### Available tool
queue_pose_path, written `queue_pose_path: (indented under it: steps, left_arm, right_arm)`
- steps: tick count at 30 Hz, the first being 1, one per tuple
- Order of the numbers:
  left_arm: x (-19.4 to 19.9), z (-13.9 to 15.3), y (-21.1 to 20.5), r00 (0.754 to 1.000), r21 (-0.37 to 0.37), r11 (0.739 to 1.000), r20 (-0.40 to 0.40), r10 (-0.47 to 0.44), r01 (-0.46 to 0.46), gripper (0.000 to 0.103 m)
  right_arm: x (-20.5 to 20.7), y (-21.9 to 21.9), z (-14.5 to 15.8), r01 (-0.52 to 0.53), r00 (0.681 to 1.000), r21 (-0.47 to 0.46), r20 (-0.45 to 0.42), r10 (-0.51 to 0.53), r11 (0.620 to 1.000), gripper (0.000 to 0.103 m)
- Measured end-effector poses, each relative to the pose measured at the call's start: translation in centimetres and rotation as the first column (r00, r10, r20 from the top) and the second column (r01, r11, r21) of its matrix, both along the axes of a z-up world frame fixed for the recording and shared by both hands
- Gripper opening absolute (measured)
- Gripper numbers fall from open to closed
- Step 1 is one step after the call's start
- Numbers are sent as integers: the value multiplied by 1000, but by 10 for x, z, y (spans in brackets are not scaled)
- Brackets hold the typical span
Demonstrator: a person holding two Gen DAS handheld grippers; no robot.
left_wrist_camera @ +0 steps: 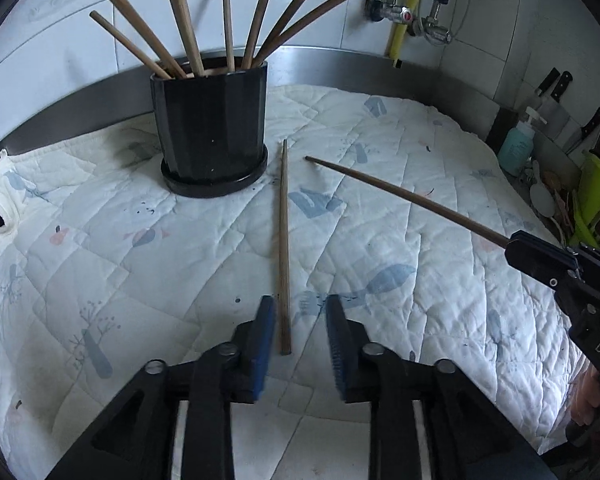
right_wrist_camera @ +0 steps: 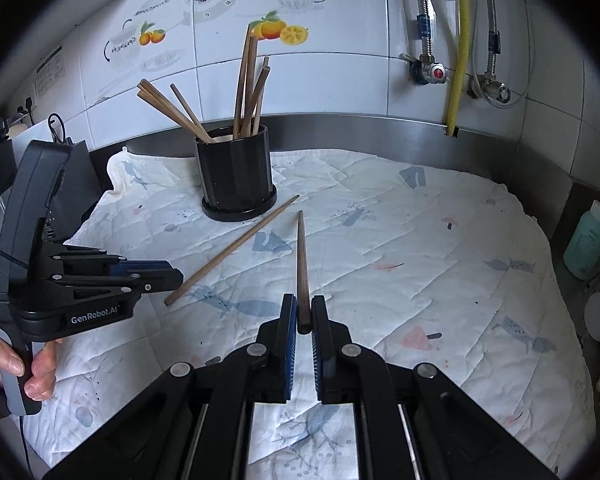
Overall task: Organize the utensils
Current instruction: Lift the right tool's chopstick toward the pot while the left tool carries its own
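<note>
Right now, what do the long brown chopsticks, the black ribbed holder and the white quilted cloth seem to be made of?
The long brown chopsticks look like wood or bamboo: matte brown with faint grain. The black ribbed holder is glossy with small highlights, so glazed ceramic or plastic; I cannot tell which. The white quilted cloth looks like soft padded cotton fabric: stitched diamonds, wrinkles, printed pictures.

The black plastic body of the left gripper [right_wrist_camera: 156, 276], at the left in the right wrist view, bears the white lettering "GenRobot.AI" on its side face. The black body of the right gripper [left_wrist_camera: 518, 242], at the right edge of the left wrist view, shows the white letters "DAS", cut off there.
</note>
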State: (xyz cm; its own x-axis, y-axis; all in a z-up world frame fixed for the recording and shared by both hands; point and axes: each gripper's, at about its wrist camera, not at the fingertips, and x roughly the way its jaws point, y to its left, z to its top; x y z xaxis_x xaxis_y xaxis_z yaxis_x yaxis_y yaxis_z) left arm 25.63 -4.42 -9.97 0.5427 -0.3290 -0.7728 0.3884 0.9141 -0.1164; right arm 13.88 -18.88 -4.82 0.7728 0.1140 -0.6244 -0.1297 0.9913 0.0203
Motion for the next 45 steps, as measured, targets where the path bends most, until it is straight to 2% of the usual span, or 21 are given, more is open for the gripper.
queue_pose_path:
  steps: [1, 3, 11, 14, 18, 20, 22, 32, 45]
  left_arm:
    - [1, -3, 1, 1000, 2, 1000, -1, 11, -11, 49]
    - [3, -7, 4, 1000, -7, 1000, -8, 22, -22, 50]
    - [12, -23, 0, 999, 50, 998, 6, 42, -42, 45]
    - [11, -25, -10, 999, 98, 995, 32, 28, -31, 37]
    - [9, -24, -23, 999, 146, 989, 54, 2, -9, 13]
    - [10, -23, -25, 998, 148, 989, 55, 0, -8, 8]
    - [10, -19, -21, 998, 121, 993, 55, 8, -15, 7]
    - [0, 40, 3, 985, 33, 999, 170, 32, -38, 7]
    - [8, 126, 13, 956, 14, 1000, 292, 22, -27, 7]
  right_arm:
    - [0, 0, -1, -1, 1000, 0, -1, 1, 1000, 9]
    - [0, 0, -1, -1, 1000, 0, 1, 1, 1000, 9]
    - [0, -1, -4, 1, 1000, 4, -9, -1, 1000, 9]
    - [0, 0, -5, 2, 1000, 1, -11, -2, 1000, 9]
    - [0, -1, -5, 2, 1000, 3, -11, -2, 1000, 9]
    - [0, 0, -4, 3, 1000, 2, -7, -3, 1000, 9]
    - [0, -1, -1, 3, 1000, 1, 3, -3, 1000, 9]
    - [1, -2, 32, -7, 996, -25, 85, 9, 1000, 9]
    - [32, -2, 85, -81, 987, -35, 134, 85, 996, 9]
